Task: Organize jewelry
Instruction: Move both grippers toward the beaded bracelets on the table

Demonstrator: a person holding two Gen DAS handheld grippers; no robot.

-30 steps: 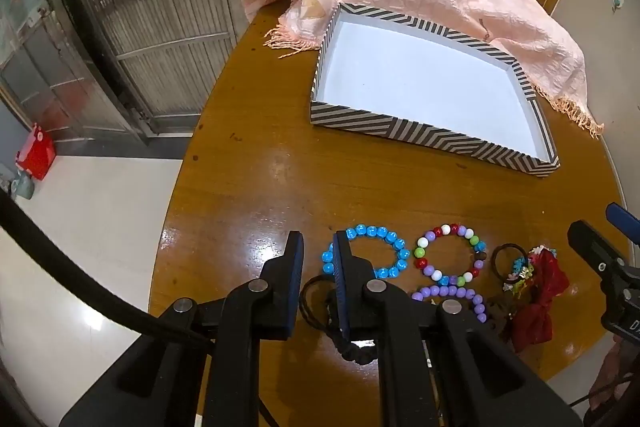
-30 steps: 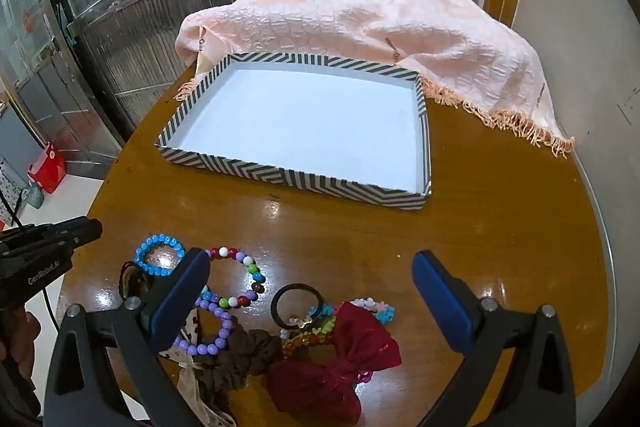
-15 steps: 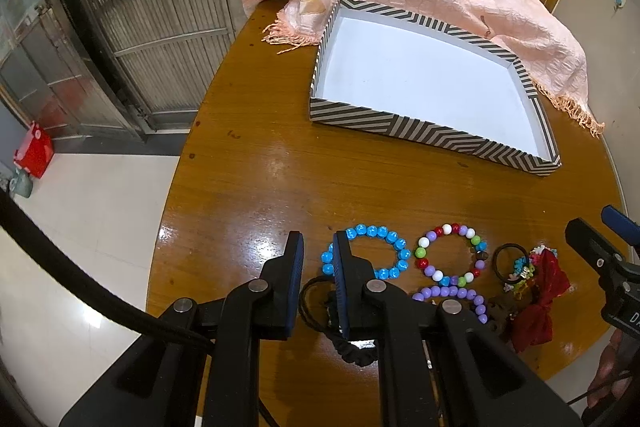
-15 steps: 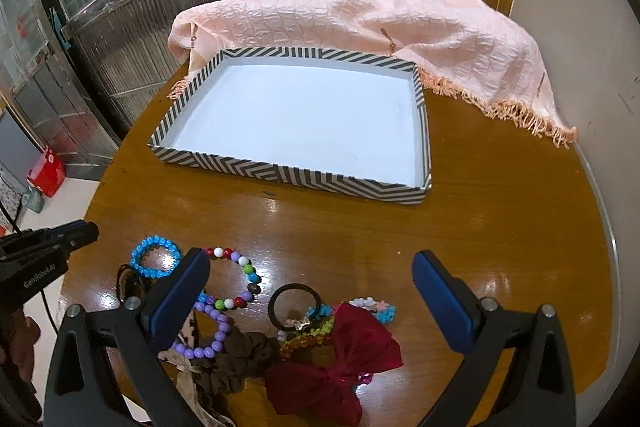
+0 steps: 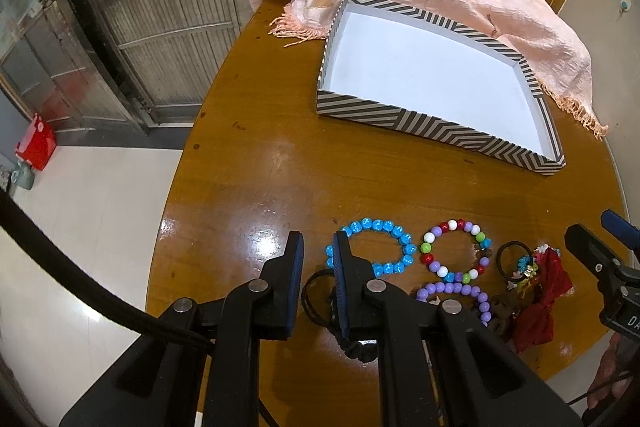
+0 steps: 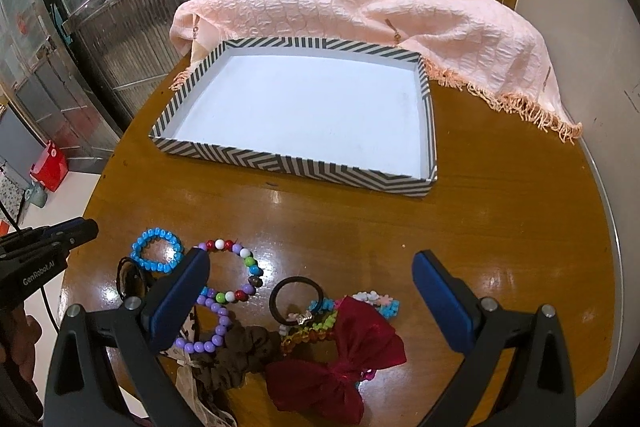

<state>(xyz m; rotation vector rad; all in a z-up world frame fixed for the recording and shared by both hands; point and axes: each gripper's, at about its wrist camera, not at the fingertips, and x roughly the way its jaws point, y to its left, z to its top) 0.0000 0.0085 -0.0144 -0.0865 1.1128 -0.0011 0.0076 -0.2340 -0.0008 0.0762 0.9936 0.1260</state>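
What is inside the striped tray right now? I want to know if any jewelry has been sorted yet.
Nothing: the striped tray shows only its bare white floor. The bracelets lie on the table in front. The near wall hides a thin strip of floor.

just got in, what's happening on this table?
A person holds a tool in each hand above jewelry on a table. The striped tray holds nothing yet. The left tool hangs narrowly open by the blue bracelet, gripping nothing. The right tool gapes wide over the red bow.
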